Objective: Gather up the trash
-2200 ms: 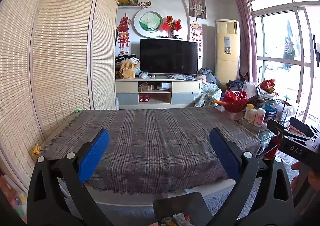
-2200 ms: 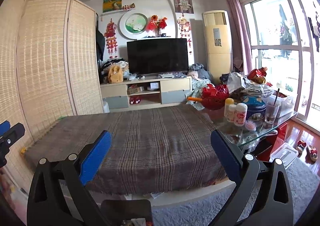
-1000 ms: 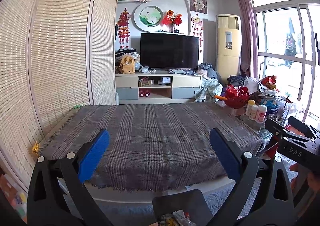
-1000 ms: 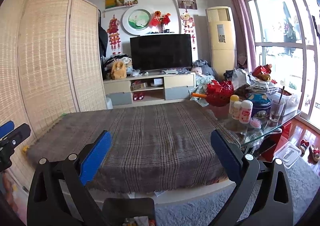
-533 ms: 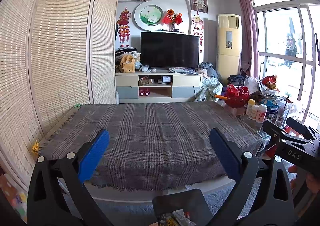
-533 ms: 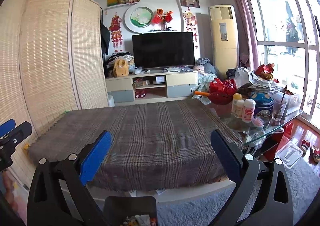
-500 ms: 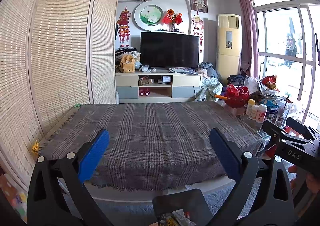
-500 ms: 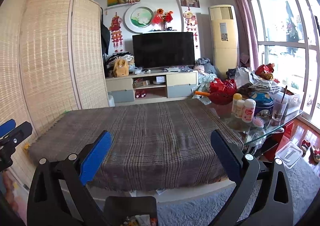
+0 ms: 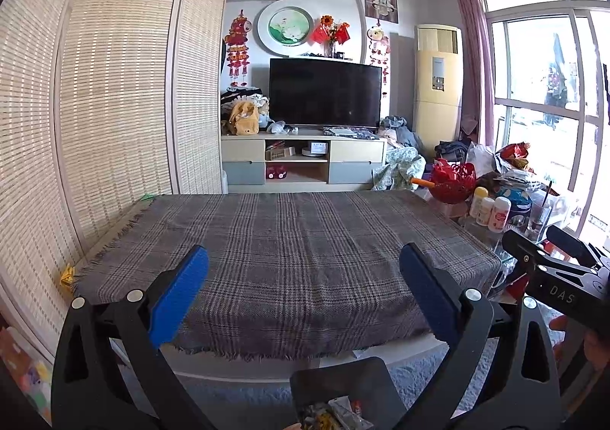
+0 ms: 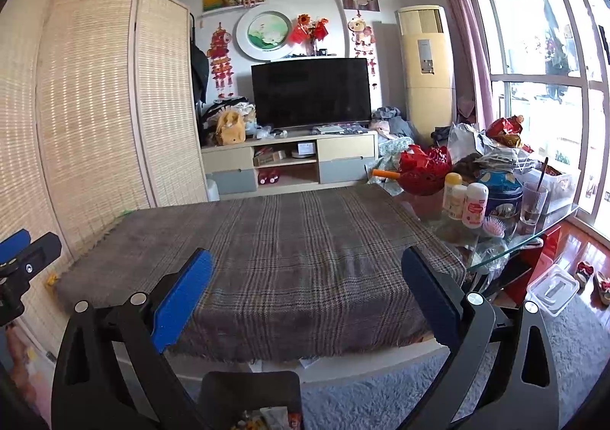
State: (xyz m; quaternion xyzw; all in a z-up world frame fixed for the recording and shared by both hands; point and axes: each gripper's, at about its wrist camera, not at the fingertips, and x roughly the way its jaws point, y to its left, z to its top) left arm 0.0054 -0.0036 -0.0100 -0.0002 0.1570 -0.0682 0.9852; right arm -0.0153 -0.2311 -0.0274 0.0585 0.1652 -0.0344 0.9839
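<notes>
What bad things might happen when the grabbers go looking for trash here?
Three risks, all guesses:

1. The glass side table is crowded. Reaching there, the right gripper might knock over the drinking glass or the white bottles.

2. The plaid cloth hangs over the table's front edge, so fingers could snag and drag it.

3. The left gripper and the right one are close together and might bump.

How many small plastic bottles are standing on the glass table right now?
3: a yellow-capped bottle nearest the red basket, a white bottle beside it, and a pink-labelled bottle nearest. Clutter may hide more.
</notes>
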